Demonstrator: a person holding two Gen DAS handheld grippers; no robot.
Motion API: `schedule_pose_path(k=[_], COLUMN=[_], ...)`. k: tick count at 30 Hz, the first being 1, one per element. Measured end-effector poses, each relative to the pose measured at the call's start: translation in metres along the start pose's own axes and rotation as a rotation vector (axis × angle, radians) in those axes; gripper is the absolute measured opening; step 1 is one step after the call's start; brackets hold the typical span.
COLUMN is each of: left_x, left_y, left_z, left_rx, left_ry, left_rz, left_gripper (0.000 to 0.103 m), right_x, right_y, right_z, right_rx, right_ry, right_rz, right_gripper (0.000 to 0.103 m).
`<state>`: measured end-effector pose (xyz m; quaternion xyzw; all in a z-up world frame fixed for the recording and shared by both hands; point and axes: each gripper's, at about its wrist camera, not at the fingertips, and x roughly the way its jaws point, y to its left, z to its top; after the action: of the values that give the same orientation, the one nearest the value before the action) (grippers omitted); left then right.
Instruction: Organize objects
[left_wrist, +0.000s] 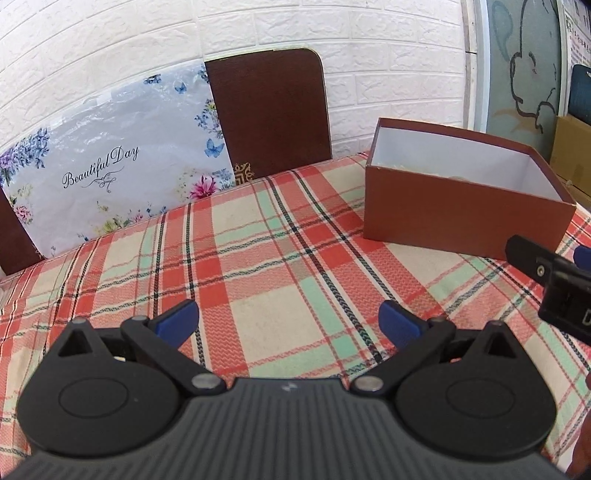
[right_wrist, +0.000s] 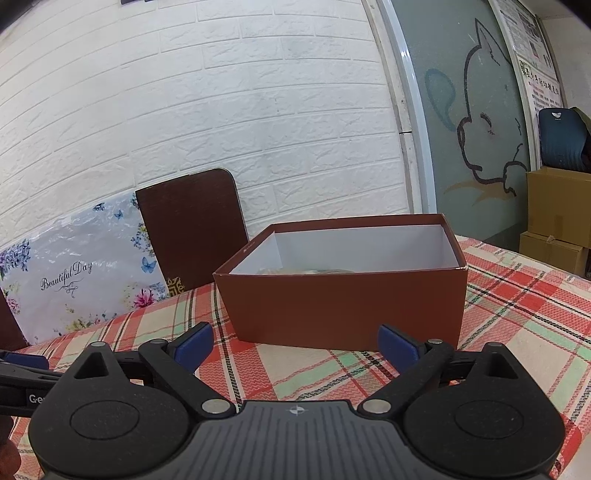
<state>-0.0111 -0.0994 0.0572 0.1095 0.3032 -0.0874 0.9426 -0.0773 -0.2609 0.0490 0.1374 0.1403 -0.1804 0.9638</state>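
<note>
An open brown cardboard box (left_wrist: 461, 214) with a white inside stands on the plaid tablecloth (left_wrist: 258, 258) at the right. In the right wrist view the box (right_wrist: 343, 306) is straight ahead, and pale items lie low inside it, mostly hidden by its front wall. My left gripper (left_wrist: 288, 321) is open over bare cloth, left of the box, with nothing between its blue fingers. My right gripper (right_wrist: 295, 347) is open too, just short of the box's front wall. Part of the right gripper shows at the right edge of the left wrist view.
A floral "Beautiful Day" bag (left_wrist: 107, 173) and a dark brown chair back (left_wrist: 273, 114) stand behind the table against a white brick wall. Cardboard cartons (right_wrist: 557, 218) and a dark blue chair (right_wrist: 561, 136) are at the far right. The table's far edge runs behind the box.
</note>
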Motion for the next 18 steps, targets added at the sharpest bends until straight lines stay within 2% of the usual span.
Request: schedule_pose_path(k=[18], left_x=[-0.001], left_y=[-0.017], left_z=[0.003], left_rx=[0.044], left_ry=[0.047], left_rz=[-0.003], left_gripper=[0.103], right_x=[0.002], right_y=[-0.015], right_z=[0.004], right_rx=[0.021], right_ry=[0.007], right_rz=[-0.014], right_gripper=[0.096])
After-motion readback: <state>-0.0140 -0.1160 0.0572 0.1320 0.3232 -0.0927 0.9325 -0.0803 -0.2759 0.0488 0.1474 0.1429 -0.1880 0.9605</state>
